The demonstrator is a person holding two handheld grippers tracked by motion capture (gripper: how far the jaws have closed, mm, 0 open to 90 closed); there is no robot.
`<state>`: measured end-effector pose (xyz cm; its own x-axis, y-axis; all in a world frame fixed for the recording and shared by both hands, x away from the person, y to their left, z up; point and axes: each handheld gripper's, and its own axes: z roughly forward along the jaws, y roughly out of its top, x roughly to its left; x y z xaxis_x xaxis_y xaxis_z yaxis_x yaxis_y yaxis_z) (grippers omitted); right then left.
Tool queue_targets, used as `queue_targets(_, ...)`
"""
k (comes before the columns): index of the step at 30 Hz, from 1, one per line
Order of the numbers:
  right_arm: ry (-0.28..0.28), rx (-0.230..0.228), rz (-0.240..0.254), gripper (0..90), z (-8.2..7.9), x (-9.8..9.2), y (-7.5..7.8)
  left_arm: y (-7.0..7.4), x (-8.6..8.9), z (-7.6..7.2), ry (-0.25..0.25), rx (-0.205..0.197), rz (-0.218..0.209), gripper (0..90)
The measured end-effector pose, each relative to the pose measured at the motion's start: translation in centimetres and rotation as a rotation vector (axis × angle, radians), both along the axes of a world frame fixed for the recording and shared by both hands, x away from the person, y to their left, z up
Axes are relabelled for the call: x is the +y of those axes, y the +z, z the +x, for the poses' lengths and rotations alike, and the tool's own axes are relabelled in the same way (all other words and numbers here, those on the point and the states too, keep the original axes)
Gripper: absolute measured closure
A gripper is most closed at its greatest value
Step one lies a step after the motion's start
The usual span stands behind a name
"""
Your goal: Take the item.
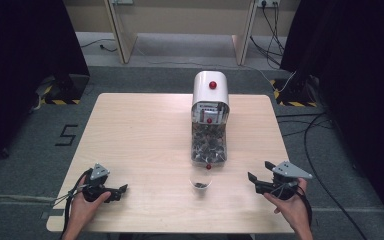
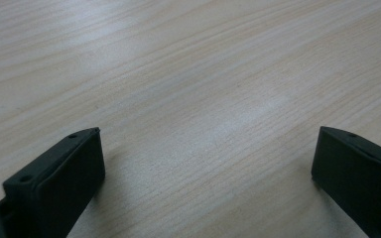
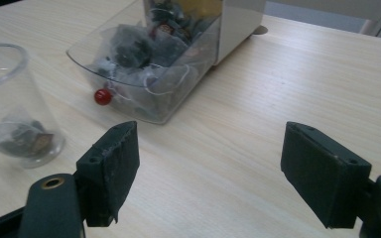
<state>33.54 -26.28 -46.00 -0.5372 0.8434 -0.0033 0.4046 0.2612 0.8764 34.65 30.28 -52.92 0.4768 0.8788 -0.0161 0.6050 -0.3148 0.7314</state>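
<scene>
The table (image 1: 145, 135) carries a white dispenser (image 1: 210, 90) at its far middle, its clear drawer (image 1: 208, 145) pulled toward the person and full of tea bags (image 3: 144, 49). At the drawer's 6 o'clock, just beside its red knob (image 1: 208, 166), stands a clear cup (image 1: 200, 184) with one tea bag (image 3: 22, 136) already lying in its bottom, so the transfer looks done. Judging by that, what is left is probably to push the open drawer shut.

Both hands rest low near the table's near edge, well apart from the cup. The left gripper (image 1: 121, 190) sits at the cup's 9 o'clock, jaws spread wide over bare wood, holding nothing. The right gripper (image 1: 252, 177) sits at its 3 o'clock, aimed toward cup and drawer, jaws likewise spread and empty.
</scene>
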Motion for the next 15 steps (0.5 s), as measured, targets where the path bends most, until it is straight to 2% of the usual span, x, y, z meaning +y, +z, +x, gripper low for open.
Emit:
queue_targets(6,0.016,0.011,-0.009,24.0,-0.4,0.4,-0.59,0.0,-0.01,0.0,0.001,0.0,-0.001,0.0)
queue_targets(15,-0.019,0.01,-0.007,23.9,-0.9,-0.46,-1.0,-0.01,-0.01,0.0,0.001,0.0,-0.001,0.0)
